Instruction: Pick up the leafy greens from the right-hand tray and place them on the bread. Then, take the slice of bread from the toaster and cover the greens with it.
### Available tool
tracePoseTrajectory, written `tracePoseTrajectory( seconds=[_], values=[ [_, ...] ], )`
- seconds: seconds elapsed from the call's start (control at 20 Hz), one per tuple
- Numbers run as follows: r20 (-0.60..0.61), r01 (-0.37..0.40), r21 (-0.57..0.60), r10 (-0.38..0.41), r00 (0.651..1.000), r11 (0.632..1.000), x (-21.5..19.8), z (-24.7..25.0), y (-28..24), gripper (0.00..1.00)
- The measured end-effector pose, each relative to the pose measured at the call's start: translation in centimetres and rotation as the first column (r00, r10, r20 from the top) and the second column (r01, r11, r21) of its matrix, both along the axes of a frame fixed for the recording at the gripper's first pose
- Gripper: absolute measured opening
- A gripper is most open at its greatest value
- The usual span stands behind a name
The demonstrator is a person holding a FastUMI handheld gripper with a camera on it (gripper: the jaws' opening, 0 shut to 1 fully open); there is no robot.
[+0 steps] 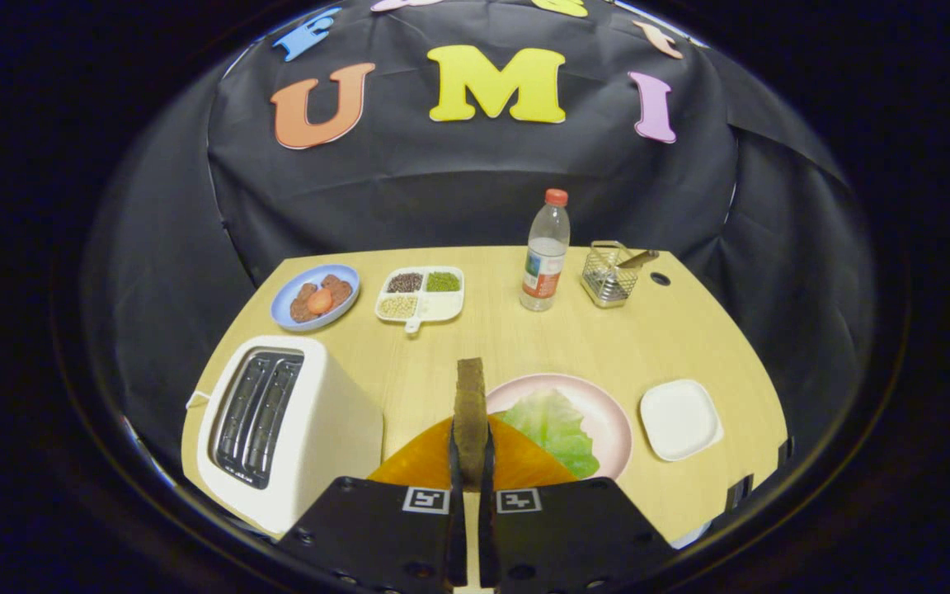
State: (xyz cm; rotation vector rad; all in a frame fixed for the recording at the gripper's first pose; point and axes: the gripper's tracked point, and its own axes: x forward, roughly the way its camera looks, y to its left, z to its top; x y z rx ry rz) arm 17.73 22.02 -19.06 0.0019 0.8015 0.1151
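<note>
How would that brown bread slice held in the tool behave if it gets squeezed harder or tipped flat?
The brown bread slice stands upright, edge-on, pinched in the tool, so it seems fairly stiff. It looks thin, probably light. Harder squeezing might dent or crumble it. Tipped flat, it should settle over the green lettuce leaf without rolling.

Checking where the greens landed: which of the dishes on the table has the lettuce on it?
The pink plate just beyond the tool, which is shut on the bread slice. The white tray beside it is bare; the blue plate holds other food.
</note>
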Motion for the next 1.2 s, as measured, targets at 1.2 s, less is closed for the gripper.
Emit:
tracePoseTrajectory(
  seconds=[1.2],
  values=[
    [-0.126,0.088,0.111,-0.074,0.989,0.990,3.1,-7.9,-9.8,0.25]
  ],
)
